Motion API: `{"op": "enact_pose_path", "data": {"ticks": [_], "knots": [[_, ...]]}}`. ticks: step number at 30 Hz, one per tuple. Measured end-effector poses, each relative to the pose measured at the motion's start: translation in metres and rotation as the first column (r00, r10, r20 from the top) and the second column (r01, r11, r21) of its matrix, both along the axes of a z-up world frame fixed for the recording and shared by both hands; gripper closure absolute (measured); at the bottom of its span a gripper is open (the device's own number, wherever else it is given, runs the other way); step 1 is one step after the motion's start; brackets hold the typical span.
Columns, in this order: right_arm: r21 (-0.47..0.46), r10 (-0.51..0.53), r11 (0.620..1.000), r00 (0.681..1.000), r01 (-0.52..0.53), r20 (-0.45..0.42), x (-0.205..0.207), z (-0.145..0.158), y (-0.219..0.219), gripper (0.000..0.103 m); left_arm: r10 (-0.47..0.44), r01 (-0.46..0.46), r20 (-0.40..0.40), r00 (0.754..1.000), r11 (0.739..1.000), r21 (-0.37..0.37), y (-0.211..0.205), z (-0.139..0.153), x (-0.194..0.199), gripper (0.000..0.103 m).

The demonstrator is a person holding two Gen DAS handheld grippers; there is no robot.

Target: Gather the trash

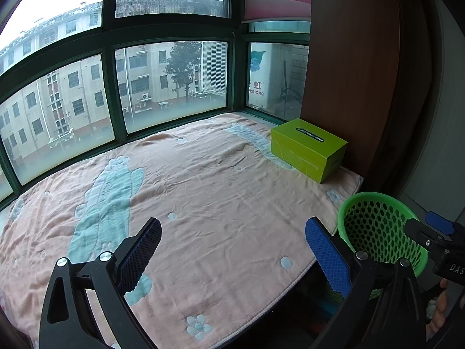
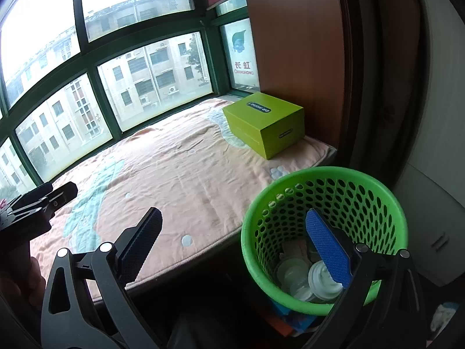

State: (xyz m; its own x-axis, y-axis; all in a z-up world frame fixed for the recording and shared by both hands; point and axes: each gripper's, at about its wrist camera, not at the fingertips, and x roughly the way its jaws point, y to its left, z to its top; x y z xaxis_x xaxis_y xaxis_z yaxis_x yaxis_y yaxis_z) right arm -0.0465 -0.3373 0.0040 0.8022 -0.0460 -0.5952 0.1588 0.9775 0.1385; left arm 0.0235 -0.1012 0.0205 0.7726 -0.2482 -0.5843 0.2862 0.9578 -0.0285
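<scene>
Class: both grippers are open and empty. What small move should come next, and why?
Probably pull both back. The blanket holds only a green box, and the bin already holds cups, so no loose trash shows.

Green basket (image 1: 377, 229) partly hidden behind left gripper's right finger and right gripper body; its bottom not visible there. In right wrist view, right finger covers part of pale round items (image 2: 302, 279) in basket, perhaps plastic lids. Stuff under basket dark, unclear.

black grippers (image 1: 232, 253), blue ribbed pads (image 1: 327, 254)
</scene>
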Motion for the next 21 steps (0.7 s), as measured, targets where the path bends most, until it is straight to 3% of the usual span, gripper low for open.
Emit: {"op": "enact_pose_path", "data": {"ticks": [21], "knots": [[0.011, 0.011, 1.000, 1.000, -0.011, 0.002, -0.0004, -0.0005, 0.0025, 0.005, 0.007, -0.007, -0.005, 1.000, 1.000, 0.000, 0.0014, -0.0008, 0.0001, 0.007]]}}
